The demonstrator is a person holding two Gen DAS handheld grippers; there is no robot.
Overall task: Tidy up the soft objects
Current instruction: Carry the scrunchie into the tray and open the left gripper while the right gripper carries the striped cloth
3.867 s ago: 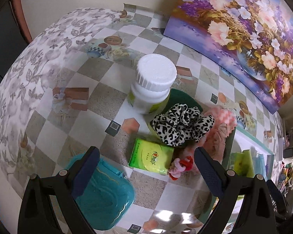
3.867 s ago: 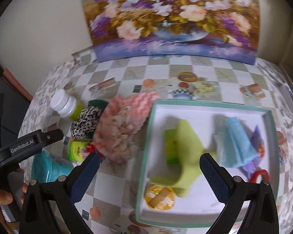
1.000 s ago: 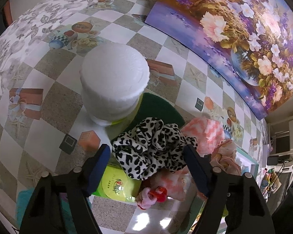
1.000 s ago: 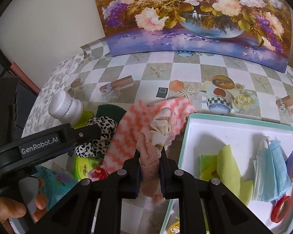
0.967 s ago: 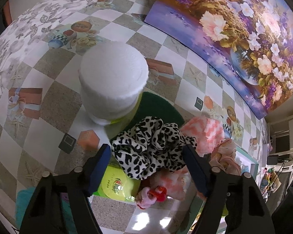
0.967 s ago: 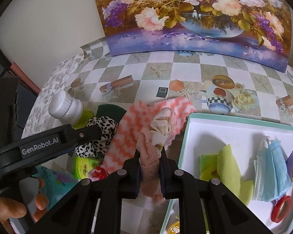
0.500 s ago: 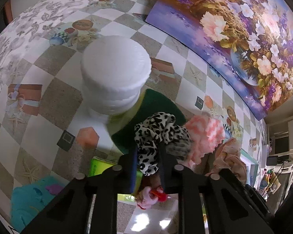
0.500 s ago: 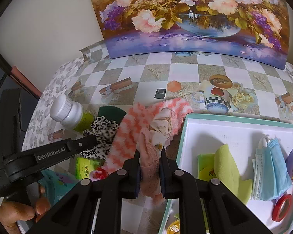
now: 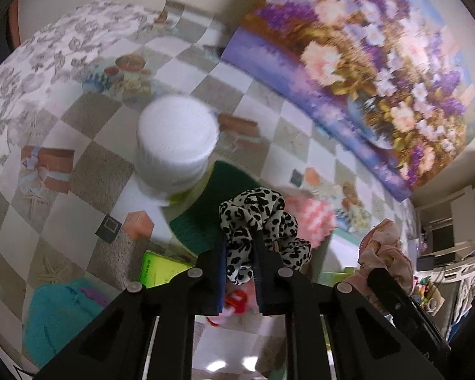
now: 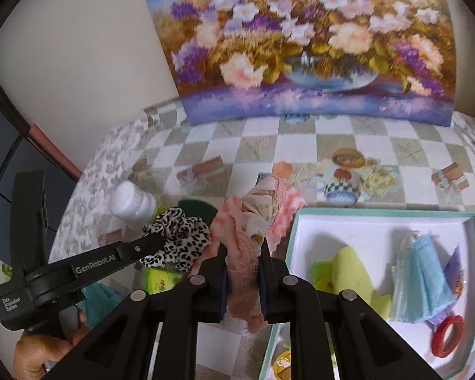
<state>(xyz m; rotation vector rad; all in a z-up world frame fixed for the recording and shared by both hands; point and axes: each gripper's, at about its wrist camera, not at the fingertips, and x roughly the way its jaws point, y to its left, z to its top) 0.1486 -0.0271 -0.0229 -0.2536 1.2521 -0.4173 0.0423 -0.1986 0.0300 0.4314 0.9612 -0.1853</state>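
Observation:
A leopard-print scrunchie (image 9: 253, 212) hangs between the fingers of my left gripper (image 9: 240, 240). Its jaws are closing and the pads press on the fabric, which is lifted above a dark green pad (image 9: 205, 221). My right gripper (image 10: 243, 250) is shut on a pink floral cloth (image 10: 259, 202), raised over a pink-and-white chevron cloth (image 10: 285, 209). The right wrist view also shows the left gripper (image 10: 155, 240) with the scrunchie (image 10: 180, 237) just to its left. A white box with a teal rim (image 10: 380, 215) lies to the right.
A white-capped bottle (image 9: 177, 139) stands beside the green pad. A green tissue pack (image 9: 158, 269) and a teal container (image 9: 60, 313) lie nearer. The box holds a blue mask (image 10: 424, 272), a green cloth (image 10: 351, 269) and a red tape ring (image 10: 446, 335). A flower painting (image 10: 300, 47) leans at the back.
The left jaws went from wide around the scrunchie to pinching it and lifted it. The right gripper rose with the pink floral cloth still in it.

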